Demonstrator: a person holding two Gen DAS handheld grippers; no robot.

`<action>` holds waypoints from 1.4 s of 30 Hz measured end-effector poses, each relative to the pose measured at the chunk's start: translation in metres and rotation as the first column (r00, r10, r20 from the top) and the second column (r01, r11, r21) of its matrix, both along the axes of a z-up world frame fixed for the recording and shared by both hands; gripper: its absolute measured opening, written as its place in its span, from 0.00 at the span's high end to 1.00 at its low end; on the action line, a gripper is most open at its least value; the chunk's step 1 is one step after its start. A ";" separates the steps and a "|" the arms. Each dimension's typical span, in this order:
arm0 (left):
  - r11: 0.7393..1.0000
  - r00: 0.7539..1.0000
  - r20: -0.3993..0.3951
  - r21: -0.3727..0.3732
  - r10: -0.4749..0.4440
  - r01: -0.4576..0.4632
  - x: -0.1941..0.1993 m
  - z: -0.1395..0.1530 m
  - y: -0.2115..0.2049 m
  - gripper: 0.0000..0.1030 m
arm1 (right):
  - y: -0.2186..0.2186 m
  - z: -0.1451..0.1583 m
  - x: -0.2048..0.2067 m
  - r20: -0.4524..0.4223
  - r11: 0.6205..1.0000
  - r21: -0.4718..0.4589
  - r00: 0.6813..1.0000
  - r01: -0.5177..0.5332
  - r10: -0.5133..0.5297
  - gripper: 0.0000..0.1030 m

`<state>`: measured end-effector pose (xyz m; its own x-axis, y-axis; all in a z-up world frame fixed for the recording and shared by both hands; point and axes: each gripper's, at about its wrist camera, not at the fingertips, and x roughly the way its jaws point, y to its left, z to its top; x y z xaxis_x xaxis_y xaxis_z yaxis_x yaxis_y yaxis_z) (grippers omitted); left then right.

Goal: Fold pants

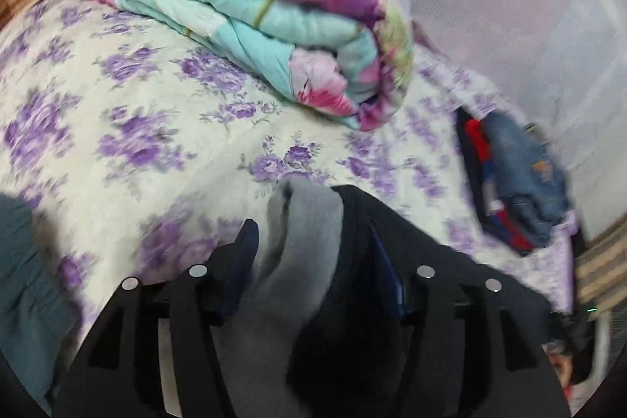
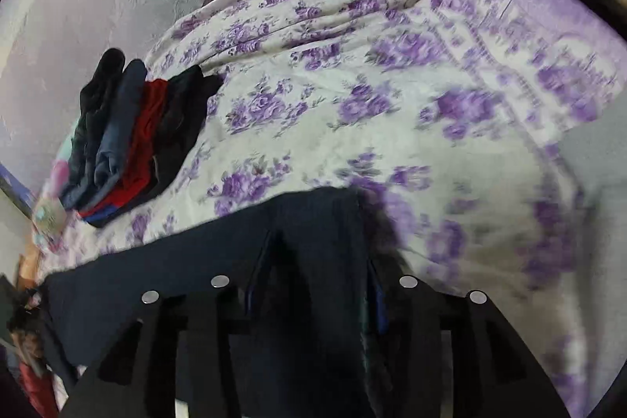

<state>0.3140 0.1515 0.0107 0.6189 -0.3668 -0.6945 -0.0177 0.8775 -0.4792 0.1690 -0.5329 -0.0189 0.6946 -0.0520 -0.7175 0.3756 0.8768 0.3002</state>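
Dark navy pants [image 2: 176, 281] lie on a bed with a purple-flowered bedspread [image 2: 352, 96]. In the right wrist view they stretch left from my right gripper [image 2: 319, 249]. Its jaws stand apart with a fold of the dark cloth between them. In the left wrist view the pants [image 1: 439, 253] show a grey inner lining [image 1: 309, 218] bunched between the fingers of my left gripper [image 1: 311, 234]. Those jaws also stand apart, and the right finger is partly hidden by dark cloth. Motion blur softens both views.
A folded turquoise and pink quilt [image 1: 274, 6] lies at the back of the bedspread [image 1: 117, 104]. A stack of folded dark, blue and red clothes [image 1: 517, 183] [image 2: 129, 132] sits by the pale wall. A teal sleeve [image 1: 19, 281] shows at the left edge.
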 end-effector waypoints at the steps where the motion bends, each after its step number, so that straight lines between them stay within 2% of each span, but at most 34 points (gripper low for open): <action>1: 0.999 1.000 0.029 -0.041 -0.002 0.003 -0.015 0.006 0.010 0.45 | 0.000 0.007 -0.012 0.022 1.000 0.006 1.000 0.002 -0.002 0.58; 3: 0.998 0.998 0.057 -0.067 -0.015 0.019 -0.039 0.013 0.021 0.41 | 0.000 0.022 -0.046 0.075 0.999 0.051 0.997 -0.010 0.006 0.57; 5: 0.997 0.997 0.062 -0.060 -0.042 0.045 -0.065 0.014 0.027 0.40 | 0.011 0.032 -0.085 0.103 0.997 0.063 0.994 -0.034 0.027 0.49; 7: 0.996 0.997 0.035 -0.039 -0.074 0.076 -0.090 0.008 0.030 0.40 | 0.026 0.037 -0.115 0.097 0.997 0.041 0.993 -0.071 0.067 0.41; 10: 0.994 0.995 -0.005 -0.048 -0.103 0.102 -0.122 -0.002 0.035 0.40 | 0.050 0.033 -0.156 0.079 0.993 0.017 0.990 -0.116 0.114 0.40; 12: 0.991 0.993 -0.036 -0.079 -0.113 0.110 -0.137 -0.010 0.039 0.34 | 0.063 0.026 -0.184 0.081 0.990 0.033 0.988 -0.136 0.133 0.38; 14: 0.986 0.989 -0.069 -0.110 -0.130 0.122 -0.148 -0.022 0.038 0.34 | 0.070 0.021 -0.202 0.097 0.988 0.060 0.986 -0.143 0.137 0.35; 16: 0.988 0.990 -0.065 -0.093 -0.127 0.120 -0.154 -0.026 0.031 0.33 | 0.076 0.017 -0.219 0.116 0.985 0.080 0.982 -0.156 0.146 0.35; 18: 0.989 0.991 -0.060 -0.096 -0.122 0.116 -0.156 -0.024 0.024 0.24 | 0.079 0.015 -0.230 0.130 0.984 0.093 0.981 -0.155 0.142 0.35; 20: 0.982 0.991 -0.069 -0.157 -0.116 0.104 -0.152 -0.027 0.016 0.19 | 0.083 0.014 -0.242 0.149 0.981 0.112 0.979 -0.157 0.140 0.35; 23: 0.988 0.993 -0.063 -0.125 -0.095 0.087 -0.145 -0.025 -0.001 0.18 | 0.082 0.014 -0.255 0.163 0.982 0.118 0.978 -0.150 0.130 0.35; 24: 0.989 0.995 -0.056 -0.126 -0.081 0.073 -0.143 -0.025 -0.005 0.21 | 0.081 0.013 -0.259 0.164 0.982 0.120 0.978 -0.146 0.125 0.35; 25: 0.989 0.996 -0.048 -0.131 -0.074 0.067 -0.143 -0.023 -0.007 0.29 | 0.080 0.013 -0.266 0.163 0.982 0.126 0.979 -0.140 0.118 0.35; 26: 0.985 0.995 -0.039 -0.151 -0.087 0.080 -0.144 -0.023 -0.008 0.73 | 0.080 0.012 -0.271 0.162 0.982 0.131 0.980 -0.135 0.113 0.35; 27: 0.968 0.988 -0.050 -0.213 -0.143 0.130 -0.142 -0.026 -0.011 0.91 | 0.079 0.010 -0.280 0.159 0.982 0.141 0.982 -0.128 0.105 0.35; 28: 0.960 0.989 -0.055 -0.254 -0.140 0.122 -0.144 -0.027 -0.009 0.91 | 0.078 0.008 -0.284 0.157 0.981 0.148 0.982 -0.126 0.103 0.35; 31: 0.974 0.994 0.017 -0.200 -0.109 0.110 -0.156 -0.011 -0.001 0.91 | 0.080 0.000 -0.293 0.143 0.974 0.174 0.982 -0.148 0.123 0.35; 33: 0.965 0.994 0.027 -0.239 -0.103 0.107 -0.160 -0.002 0.011 0.91 | 0.080 -0.009 -0.289 0.113 0.966 0.202 0.984 -0.161 0.140 0.35; 36: 0.960 0.994 0.039 -0.260 -0.098 0.105 -0.165 0.012 0.028 0.91 | 0.076 -0.025 -0.274 0.103 0.936 0.300 0.982 -0.184 0.160 0.36; 39: 0.969 0.995 0.018 -0.229 -0.094 0.095 -0.166 0.011 0.034 0.91 | 0.089 -0.033 -0.250 0.066 0.927 0.291 0.971 -0.239 0.230 0.84; 41: 0.969 0.995 -0.013 -0.230 -0.097 0.092 -0.164 0.004 0.036 0.91 | 0.100 -0.021 -0.243 0.073 0.943 0.214 0.967 -0.256 0.246 0.85; 42: 0.968 0.995 -0.026 -0.235 -0.098 0.089 -0.163 0.001 0.037 0.91 | 0.103 0.001 -0.242 0.114 0.953 0.140 0.960 -0.269 0.254 0.86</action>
<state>0.1514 0.1883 0.0117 0.5494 -0.5764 -0.6049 0.0371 0.7401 -0.6715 -0.0730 -0.4298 -0.0181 0.7337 0.2456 -0.6335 0.1032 0.8813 0.4611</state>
